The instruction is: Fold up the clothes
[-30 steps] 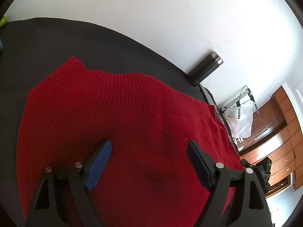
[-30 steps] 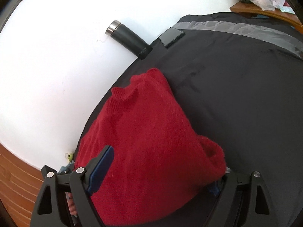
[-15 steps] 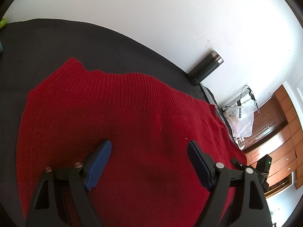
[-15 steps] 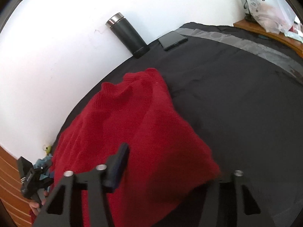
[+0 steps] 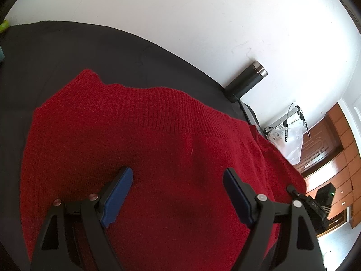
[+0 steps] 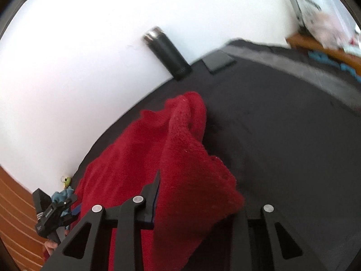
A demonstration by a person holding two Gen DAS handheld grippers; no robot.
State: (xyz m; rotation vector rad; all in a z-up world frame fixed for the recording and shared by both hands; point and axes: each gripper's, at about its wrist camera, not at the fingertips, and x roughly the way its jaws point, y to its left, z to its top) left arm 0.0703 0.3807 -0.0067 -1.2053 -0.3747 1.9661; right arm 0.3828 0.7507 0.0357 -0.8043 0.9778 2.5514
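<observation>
A red knit sweater [image 5: 140, 149] lies on a black cloth surface [image 5: 67, 52], its ribbed band toward the wall. My left gripper [image 5: 178, 176] hovers over the sweater's middle, open, with nothing between its blue pads [image 5: 117, 194]. In the right wrist view the sweater [image 6: 180, 158] is pulled up into a ridge at its right edge. My right gripper [image 6: 196, 192] is shut on that bunched edge. The fabric hides its right finger; the left finger [image 6: 153, 187] presses against the cloth.
A black flask [image 6: 168, 54] leans against the white wall, with a flat dark phone-like slab [image 6: 217, 62] beside it. A white plastic bag [image 5: 286, 140] and wooden cabinets [image 5: 334, 158] are beyond the surface's right end. Bare black cloth [image 6: 282, 146] spreads right of the sweater.
My right gripper's fingers have drawn together onto the sweater's right edge, and the fabric there has risen into a ridge. My left gripper has stayed open and still.
</observation>
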